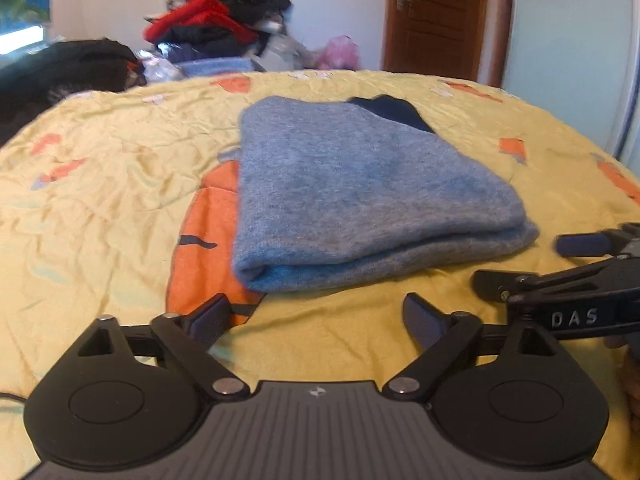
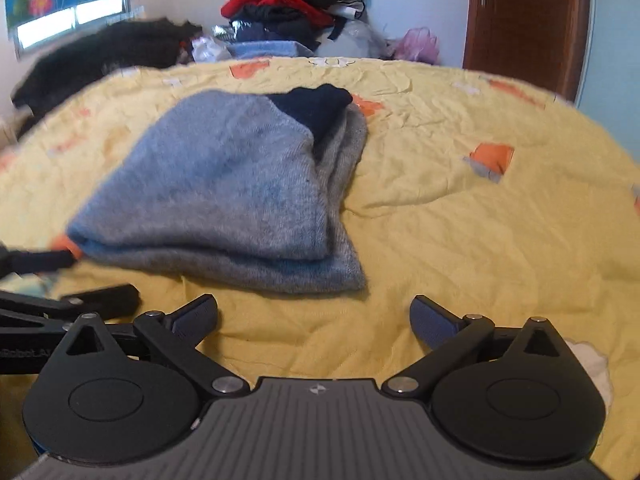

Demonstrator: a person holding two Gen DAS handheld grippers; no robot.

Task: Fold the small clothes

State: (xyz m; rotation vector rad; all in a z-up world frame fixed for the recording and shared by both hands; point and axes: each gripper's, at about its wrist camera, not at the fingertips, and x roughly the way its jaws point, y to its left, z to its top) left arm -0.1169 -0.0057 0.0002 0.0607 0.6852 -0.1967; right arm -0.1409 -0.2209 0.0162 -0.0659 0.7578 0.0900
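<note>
Since the yellow bedspread (image 1: pixel 120 168) carries the grey-blue sweater (image 1: pixel 360 192) already doubled over, its dark navy collar (image 2: pixel 316 108) at the far end, folding looks nearly done — judged from the stacked layers. Both the left gripper (image 1: pixel 316 320) and right gripper (image 2: pixel 314 316) stand spread and empty, just short of its near edge — next likely a final fold or tidy.

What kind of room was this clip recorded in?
Most likely a home bedroom. The folded grey-blue knit garment lies on a wide bed covered by a crumpled yellow sheet with orange prints, an untidy heap of red and dark clothes sits behind it, and a brown wooden door stands beyond.
</note>
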